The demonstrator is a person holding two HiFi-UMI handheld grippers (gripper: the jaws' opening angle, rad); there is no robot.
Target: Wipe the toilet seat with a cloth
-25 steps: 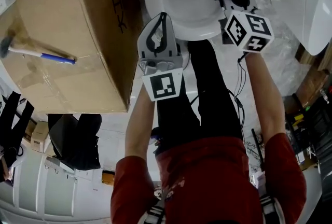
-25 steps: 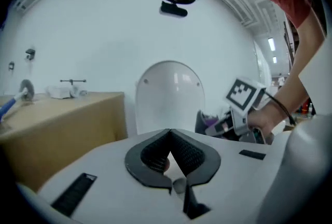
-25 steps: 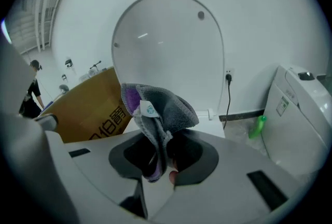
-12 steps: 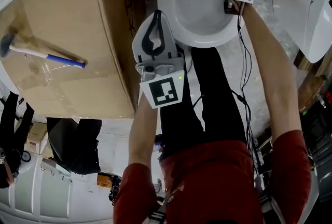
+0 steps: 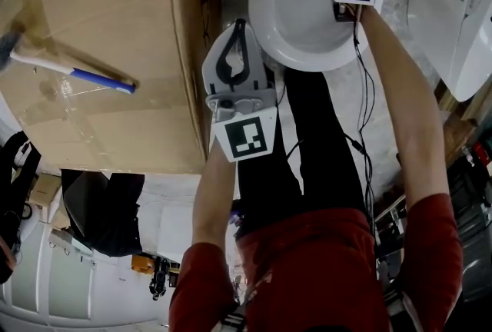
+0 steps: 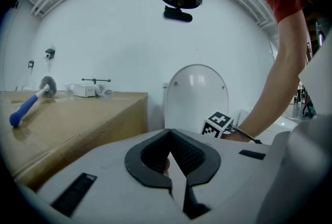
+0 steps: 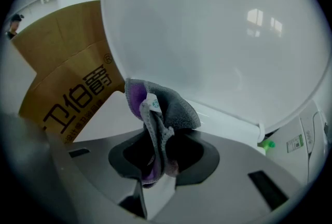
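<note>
cloth (image 7: 166, 106) pinched in my right gripper (image 7: 158, 158), at the far end of the seat (image 5: 307, 60) by the lid (image 7: 207, 36). left gripper (image 6: 171, 153) is pressed together, empty. still pre-wipe i think, next i'd press down and sweep round.

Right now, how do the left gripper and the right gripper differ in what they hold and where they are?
The left gripper is shut on nothing; the right gripper is shut on a grey-and-purple cloth. The left gripper hangs beside the near rim of the toilet bowl, by the cardboard box; the right gripper reaches over the bowl toward the raised lid. Both have closed jaws.
</note>
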